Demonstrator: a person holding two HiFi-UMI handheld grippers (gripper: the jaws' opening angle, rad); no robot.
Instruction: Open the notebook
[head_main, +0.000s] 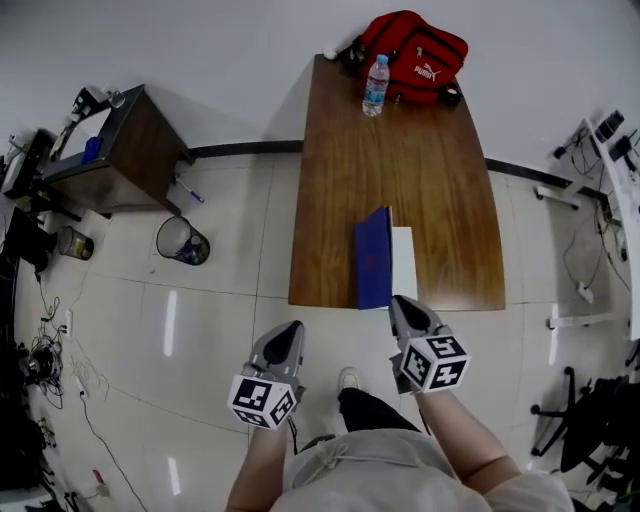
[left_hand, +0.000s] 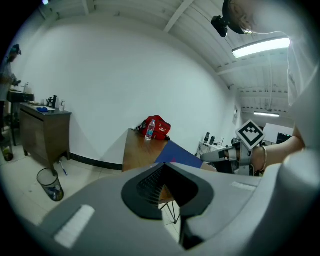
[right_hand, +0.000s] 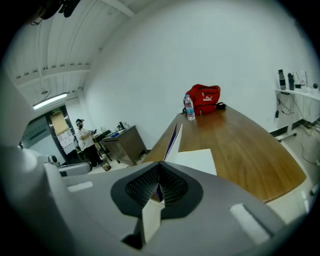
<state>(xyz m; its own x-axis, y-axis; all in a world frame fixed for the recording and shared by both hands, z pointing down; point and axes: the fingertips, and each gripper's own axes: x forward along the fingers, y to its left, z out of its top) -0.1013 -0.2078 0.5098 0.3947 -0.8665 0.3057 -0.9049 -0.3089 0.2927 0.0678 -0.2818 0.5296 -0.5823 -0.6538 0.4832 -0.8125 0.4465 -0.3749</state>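
Note:
The notebook (head_main: 374, 258) lies at the near edge of the brown table (head_main: 430, 180), its blue cover lifted to stand almost upright over the flat white page (head_main: 403, 262). My right gripper (head_main: 398, 302) is at the notebook's near end. In the right gripper view the cover (right_hand: 173, 139) runs edge-on into the shut jaws of that gripper (right_hand: 159, 187), with blue and white showing between them. My left gripper (head_main: 290, 328) hangs off the table, left of the notebook, shut with nothing in it. From the left gripper view the blue cover (left_hand: 177, 156) slopes up beyond the jaws.
A water bottle (head_main: 376, 85) and a red bag (head_main: 415, 50) sit at the table's far end. On the floor at left are a bin (head_main: 182, 241) and a dark cabinet (head_main: 120, 150), with cables beyond. A person (right_hand: 82, 137) stands far off by another cabinet.

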